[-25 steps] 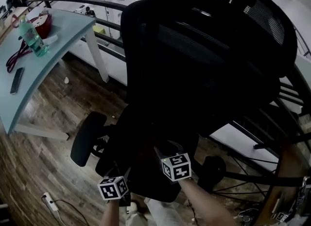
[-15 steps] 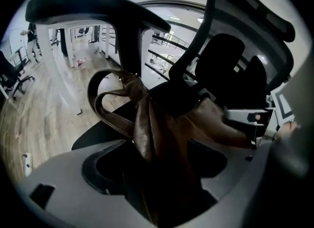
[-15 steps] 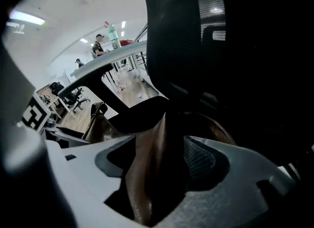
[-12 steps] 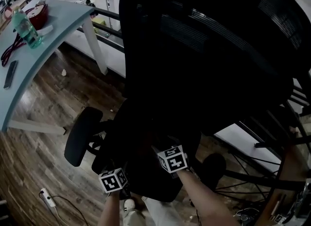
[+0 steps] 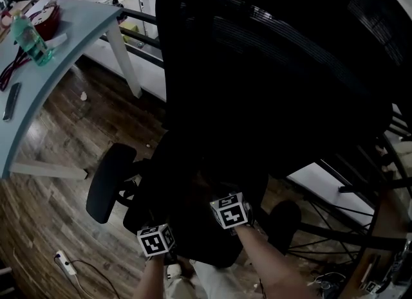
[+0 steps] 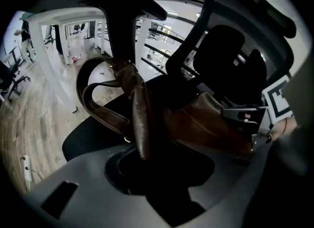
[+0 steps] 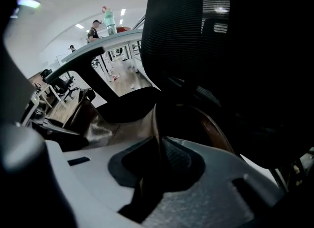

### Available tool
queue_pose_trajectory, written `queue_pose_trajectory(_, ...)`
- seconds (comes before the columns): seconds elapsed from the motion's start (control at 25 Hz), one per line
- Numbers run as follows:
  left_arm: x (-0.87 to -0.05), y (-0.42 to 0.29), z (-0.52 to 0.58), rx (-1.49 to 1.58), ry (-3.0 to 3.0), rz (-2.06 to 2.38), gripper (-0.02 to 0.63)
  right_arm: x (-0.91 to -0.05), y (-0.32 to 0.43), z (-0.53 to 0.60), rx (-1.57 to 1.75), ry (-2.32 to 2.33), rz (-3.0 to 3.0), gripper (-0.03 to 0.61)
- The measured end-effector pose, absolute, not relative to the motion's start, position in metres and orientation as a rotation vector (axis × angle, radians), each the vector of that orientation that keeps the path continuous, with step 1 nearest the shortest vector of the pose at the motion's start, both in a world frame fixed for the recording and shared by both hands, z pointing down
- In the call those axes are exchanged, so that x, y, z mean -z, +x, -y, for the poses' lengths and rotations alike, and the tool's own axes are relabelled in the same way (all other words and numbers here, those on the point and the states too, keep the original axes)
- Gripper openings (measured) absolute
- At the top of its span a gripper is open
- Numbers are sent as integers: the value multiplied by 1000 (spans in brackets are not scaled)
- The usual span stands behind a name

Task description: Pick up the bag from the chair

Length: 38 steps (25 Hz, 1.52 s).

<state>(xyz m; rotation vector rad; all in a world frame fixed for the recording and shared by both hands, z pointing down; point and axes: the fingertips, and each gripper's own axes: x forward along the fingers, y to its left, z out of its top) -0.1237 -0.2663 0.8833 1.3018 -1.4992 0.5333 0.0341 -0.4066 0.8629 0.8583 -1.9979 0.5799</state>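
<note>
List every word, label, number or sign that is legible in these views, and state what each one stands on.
No text can be read in any view.
Bottle label: too small and blurred to read.
Marker cubes: black-and-white square patterns only, no letters or numbers.
Brown bag: no print or brand mark visible.

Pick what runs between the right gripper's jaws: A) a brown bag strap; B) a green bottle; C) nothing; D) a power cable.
A: in the right gripper view the brown bag strap drops between the pads of the right gripper, whose jaws have just been closing onto it.
</note>
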Motion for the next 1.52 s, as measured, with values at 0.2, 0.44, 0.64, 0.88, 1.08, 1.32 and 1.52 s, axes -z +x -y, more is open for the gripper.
queue_pose_trajectory(0.2, -874, -124, 269, -529, 1307, 1503, 38, -858, 28, 402, -548, 821, 2011, 17)
queue_pose_trajectory(0.44, -859, -119, 271, -508, 1367, 1488, 25, -848, 33, 398, -593, 851, 2024, 12)
queue_pose_trajectory(0.64, -842, -114, 266, -514, 1413, 1482, 23, -832, 36, 387, -581, 878, 2033, 11)
queue_pose_trajectory(0.88, -818, -111, 253, -518, 1457, 1473, 23, -810, 42, 368, -571, 896, 2051, 11)
queue_pose_trajectory(1.08, -794, -111, 242, -492, 1486, 1471, 22, -784, 47, 354, -570, 958, 2074, 11)
queue_pose_trajectory(1.32, -764, -112, 234, -468, 1530, 1472, 23, -754, 56, 338, -575, 1028, 2094, 11)
queue_pose_trajectory(1.52, -739, -108, 223, -451, 1560, 1474, 23, -724, 64, 322, -587, 1080, 2120, 11)
